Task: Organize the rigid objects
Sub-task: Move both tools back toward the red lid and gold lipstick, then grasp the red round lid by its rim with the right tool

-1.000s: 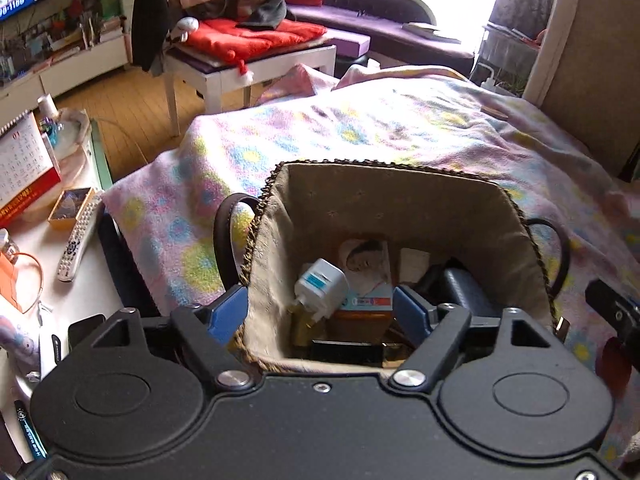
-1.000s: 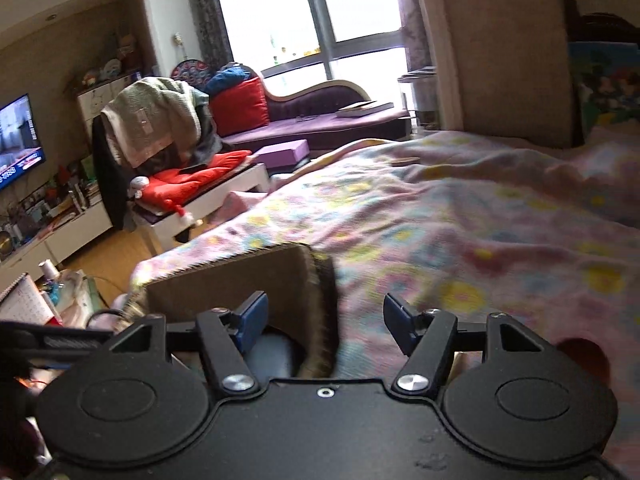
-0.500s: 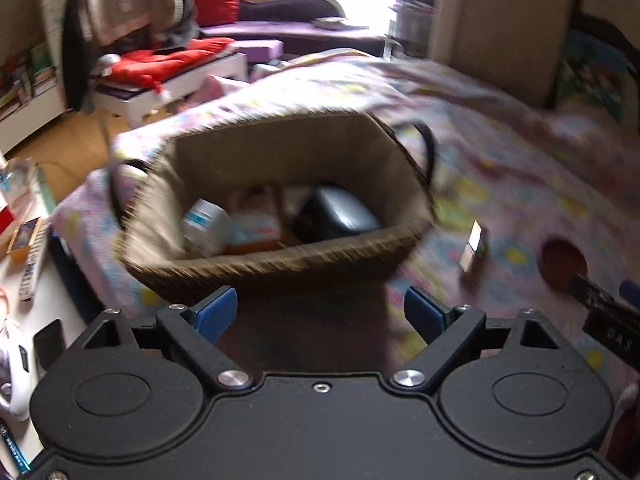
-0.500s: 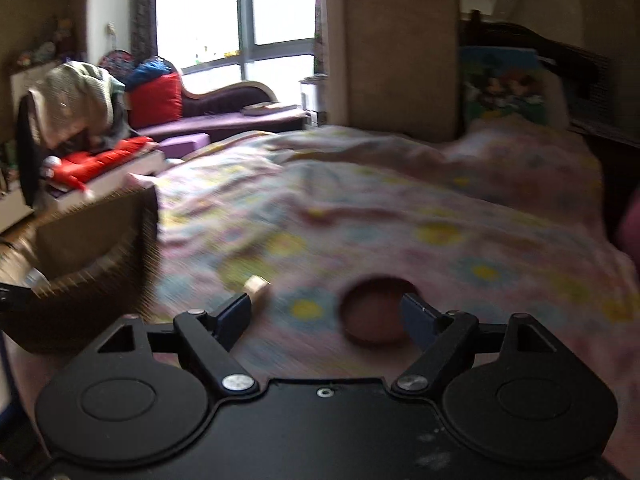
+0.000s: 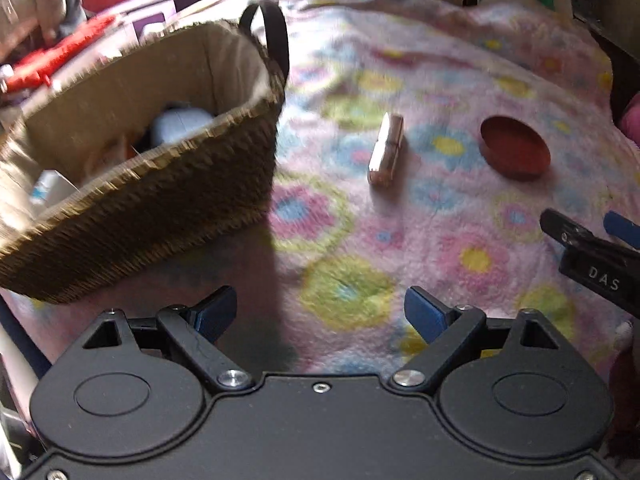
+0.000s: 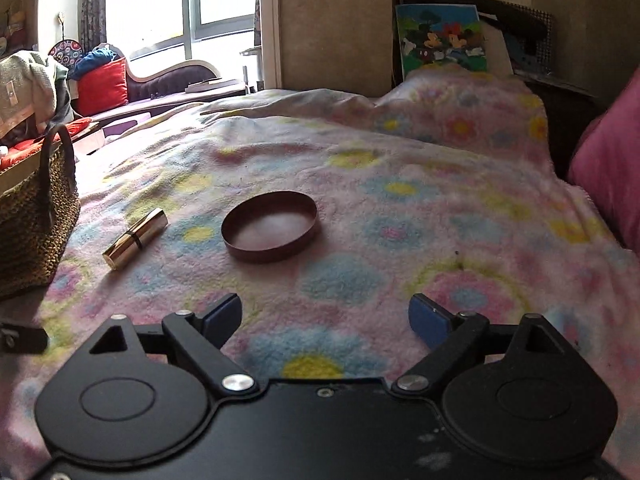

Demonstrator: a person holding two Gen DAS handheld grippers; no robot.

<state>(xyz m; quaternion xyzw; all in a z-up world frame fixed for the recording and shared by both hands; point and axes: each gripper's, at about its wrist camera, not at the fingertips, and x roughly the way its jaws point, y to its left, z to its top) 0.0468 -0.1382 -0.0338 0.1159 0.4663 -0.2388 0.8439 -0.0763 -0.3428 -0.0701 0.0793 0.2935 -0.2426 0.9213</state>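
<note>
The lipstick (image 6: 135, 238) lies on the blanket (image 6: 400, 240) ahead of the right gripper (image 6: 325, 317) and off to its left finger's side, the round lid (image 6: 270, 226) just beyond. That gripper's jaws are opening, with nothing between them. The left gripper (image 5: 320, 312) stands open and empty, the basket (image 5: 132, 216) beyond its left finger. I'd say both are reaching for a pickup; next, fingers must straddle an item.

Blur smears the basket's (image 5: 152, 184) contents; the frame edge crops its left side.
</note>
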